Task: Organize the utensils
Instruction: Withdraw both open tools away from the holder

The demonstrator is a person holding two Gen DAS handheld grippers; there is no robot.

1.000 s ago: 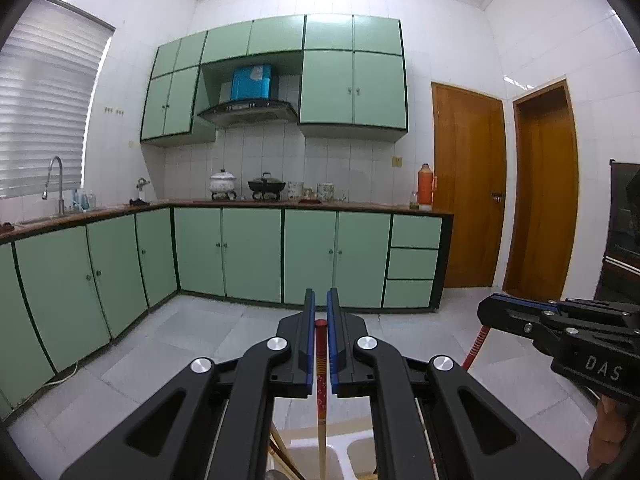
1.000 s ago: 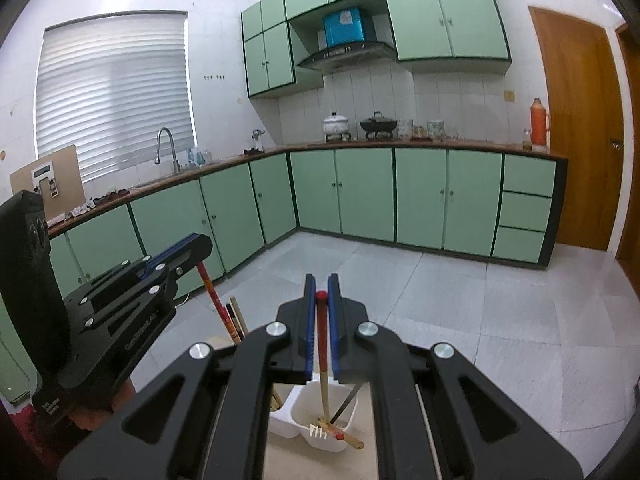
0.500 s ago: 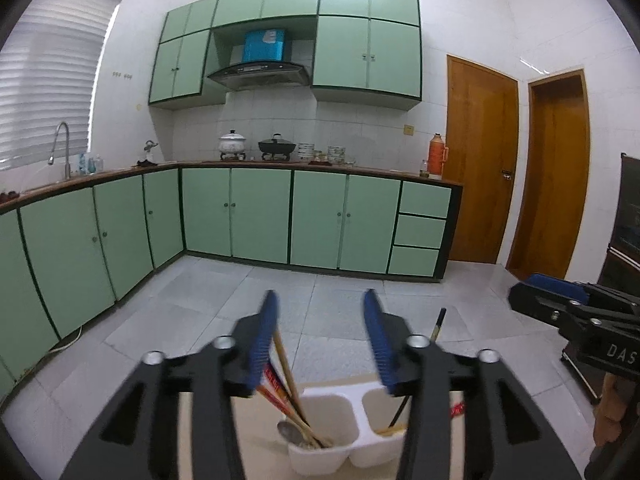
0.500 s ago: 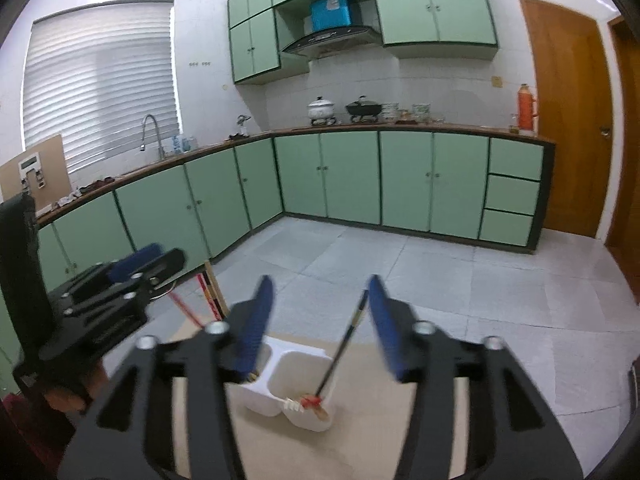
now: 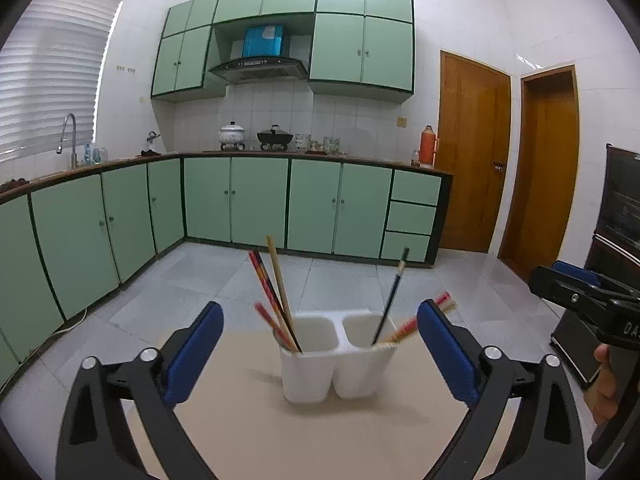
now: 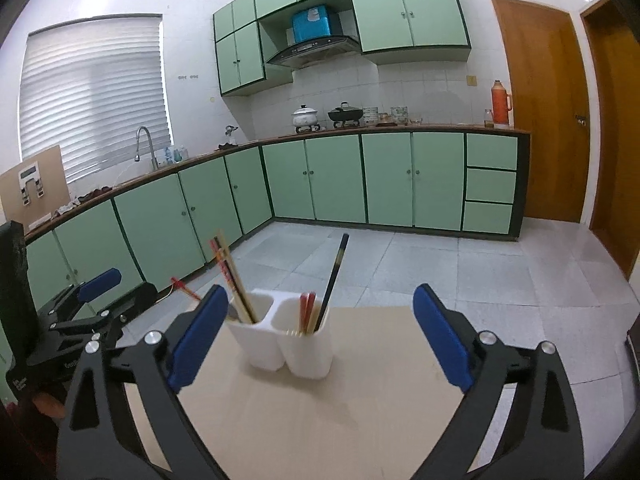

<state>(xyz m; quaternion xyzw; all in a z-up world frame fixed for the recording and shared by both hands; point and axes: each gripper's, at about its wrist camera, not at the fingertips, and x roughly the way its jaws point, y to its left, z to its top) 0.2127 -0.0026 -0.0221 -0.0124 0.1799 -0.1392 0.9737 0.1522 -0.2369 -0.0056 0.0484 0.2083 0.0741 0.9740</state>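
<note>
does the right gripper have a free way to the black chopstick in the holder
Probably yes: the right gripper is open and empty, and the black chopstick juts well above the white holder, though red chopsticks stand close beside it.

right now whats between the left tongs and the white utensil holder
Nothing: the left wrist view shows only bare beige tabletop between the open left tongs and the white utensil holder.

White-tiled kitchen, green cabinets, wooden doors, blinds
</note>
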